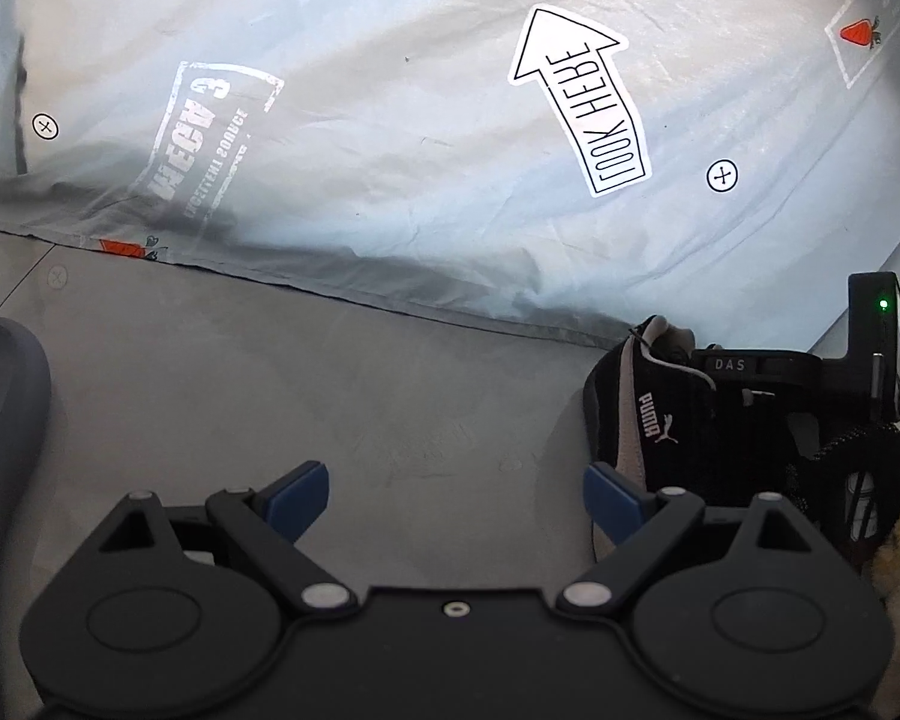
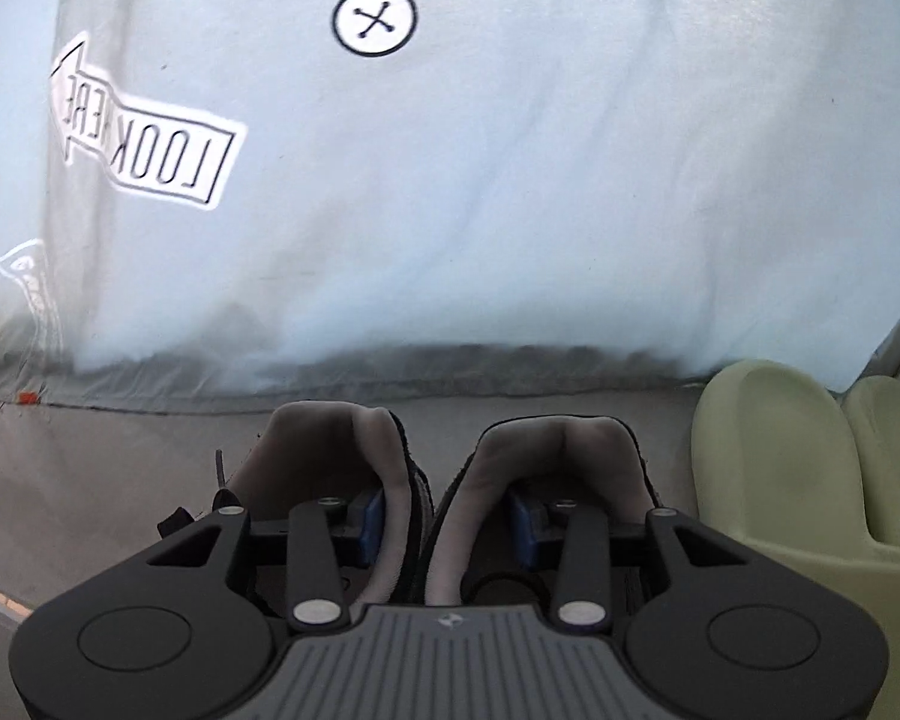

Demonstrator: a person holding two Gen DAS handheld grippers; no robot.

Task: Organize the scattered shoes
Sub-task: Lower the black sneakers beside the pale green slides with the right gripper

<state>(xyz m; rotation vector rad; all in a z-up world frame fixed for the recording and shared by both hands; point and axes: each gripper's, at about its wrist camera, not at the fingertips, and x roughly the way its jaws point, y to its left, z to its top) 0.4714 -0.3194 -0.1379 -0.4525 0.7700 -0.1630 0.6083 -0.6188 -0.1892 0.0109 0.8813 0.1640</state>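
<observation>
Right wrist view puts me straight over a pair of black sneakers [image 2: 426,498], heels toward me, sitting side by side on the grey floor [image 2: 120,450] close to the hem of a pale printed sheet [image 2: 510,210]. My right claw [image 2: 444,519] has one blue finger down inside each shoe, pinching the two inner collars together between them, so it's narrowed on both sneakers at once. That's where the trouble could come from, I reckon: soft padded collars, one shared pinch, and if either wall slides off a pad on a lift, that shoe drops or swings and the pair splays apart. A loose lace at the left shoe's outer side could drag, too.

Just to the right sits a pair of pale green slippers [image 2: 810,468], near the right sneaker but not touching as far as I can see. Any sideways drift that way nudges them out of line.

Over on the left wrist view, my left claw [image 1: 456,501] is spread wide, holding nothing, hovering over bare floor. The black sneaker with the beige stripe [image 1: 636,420] is just off its right finger, with the other claw's body behind it. A dark grey slipper [image 1: 6,408] lies at the far left edge, well apart. Whether the sneakers are being set down in their row or picked up from it, I can't tell from here.
</observation>
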